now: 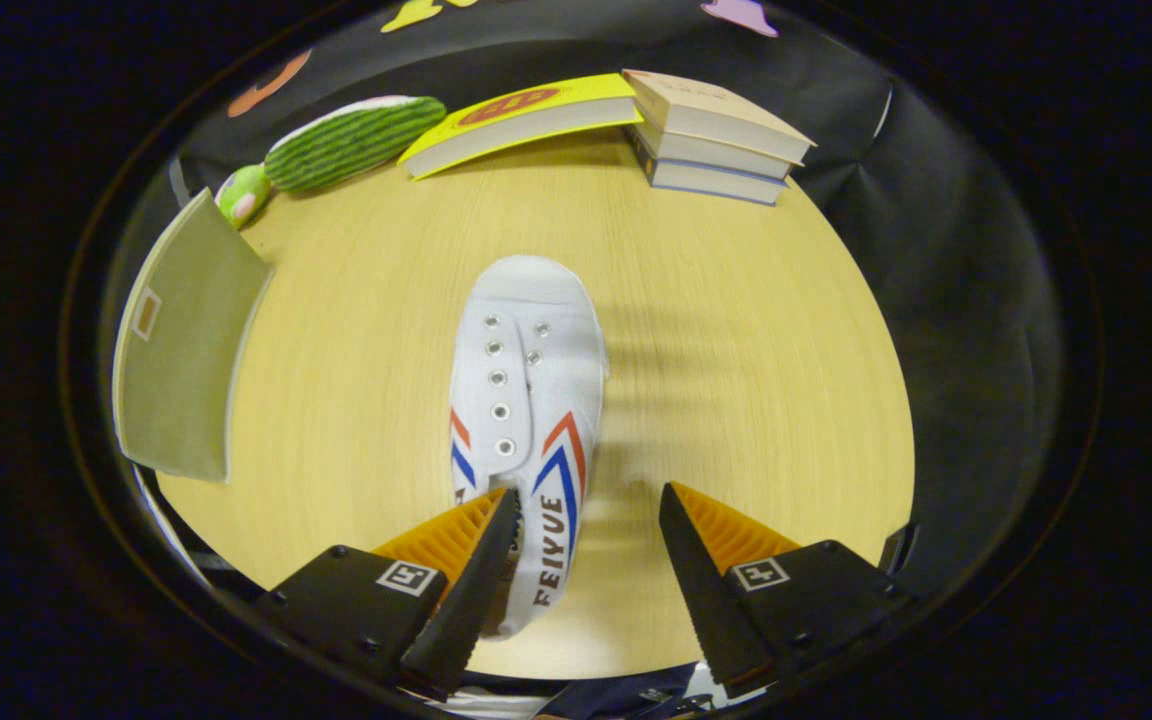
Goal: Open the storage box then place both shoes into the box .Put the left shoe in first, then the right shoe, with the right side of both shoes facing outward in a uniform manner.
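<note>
We work over a pale wooden table (736,400) backed by black cloth, with a stack of books (716,135) and a yellow book (516,120) at its far edge, and a green striped plush toy (356,140) lying just beside them. Off to the left of the fingers stands an olive-green panel (186,350), which we take to be the raised lid or wall of the storage box, though we cannot tell whether the box is fully open. A white canvas shoe (526,400) with red and blue stripes lies on the table, toe pointing away from us, its heel end reaching down between the fingers and close against the left one. The gripper (586,500) has its fingers apart, clamped on nothing; whether the left finger touches the shoe's side we cannot say. We judge the step in hand to be the pick-up of a shoe; which shoe of the pair this is we cannot tell for certain. The next move calls for centring the heel between the fingers, closing firmly on its walls, then carrying it left toward the box with its right side kept facing outward.
</note>
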Demonstrator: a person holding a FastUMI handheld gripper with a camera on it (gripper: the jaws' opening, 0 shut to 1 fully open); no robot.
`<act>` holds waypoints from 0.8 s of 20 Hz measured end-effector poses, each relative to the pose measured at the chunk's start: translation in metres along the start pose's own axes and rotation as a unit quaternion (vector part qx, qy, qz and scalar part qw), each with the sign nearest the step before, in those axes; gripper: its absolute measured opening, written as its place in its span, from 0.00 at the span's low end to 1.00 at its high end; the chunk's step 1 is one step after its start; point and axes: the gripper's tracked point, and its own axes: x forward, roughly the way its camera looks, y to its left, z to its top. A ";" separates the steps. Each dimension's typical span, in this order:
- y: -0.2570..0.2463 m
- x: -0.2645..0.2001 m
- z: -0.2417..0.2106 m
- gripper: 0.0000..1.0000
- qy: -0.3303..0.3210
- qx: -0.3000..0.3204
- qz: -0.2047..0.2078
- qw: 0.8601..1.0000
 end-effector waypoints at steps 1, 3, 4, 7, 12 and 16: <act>0.008 0.003 0.003 0.90 0.000 0.006 0.024 1.000; 0.017 0.003 0.003 0.68 0.016 0.013 0.064 0.998; 0.023 0.007 0.001 0.60 0.022 0.019 0.082 0.996; 0.016 0.002 0.006 0.27 0.012 0.035 0.076 0.996; 0.015 -0.013 0.010 0.06 0.007 0.070 0.080 0.994; 0.010 -0.027 0.020 0.06 -0.011 0.079 0.082 0.993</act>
